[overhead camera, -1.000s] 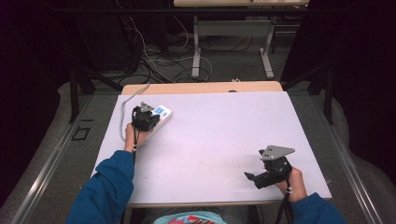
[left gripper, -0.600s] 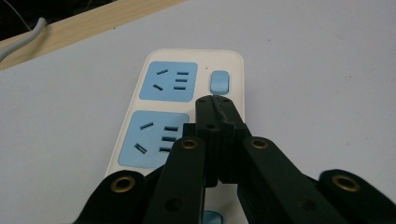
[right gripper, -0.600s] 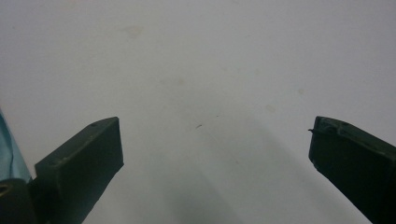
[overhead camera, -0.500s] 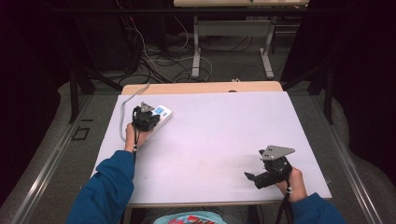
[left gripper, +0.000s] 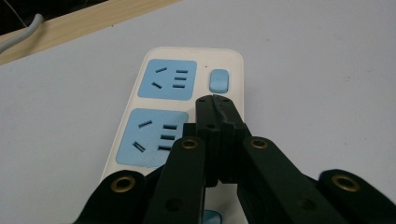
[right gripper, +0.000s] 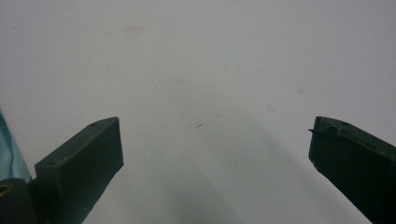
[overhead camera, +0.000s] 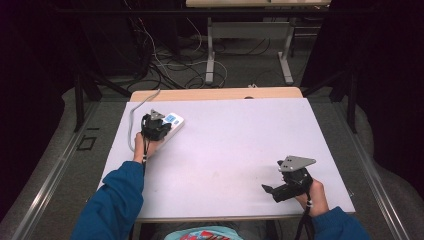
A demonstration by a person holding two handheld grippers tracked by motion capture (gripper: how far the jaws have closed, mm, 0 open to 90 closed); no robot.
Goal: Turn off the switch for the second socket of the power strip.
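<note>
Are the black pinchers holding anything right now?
No, nothing is held. The left gripper is shut with its tips together over the white power strip, just short of its blue switch. The right gripper is open above the bare table.

The power strip (left gripper: 187, 93) looks like smooth cream plastic with a faint sheen, its socket faces and switch (left gripper: 218, 80) in matt pale-blue plastic. The left gripper (left gripper: 214, 100) has matt black plastic fingers (left gripper: 205, 112) set with brass-coloured metal rivets. The worktop (overhead camera: 240, 140) is a matt, pale sheet — lightly stained — edged in light wood.
</note>
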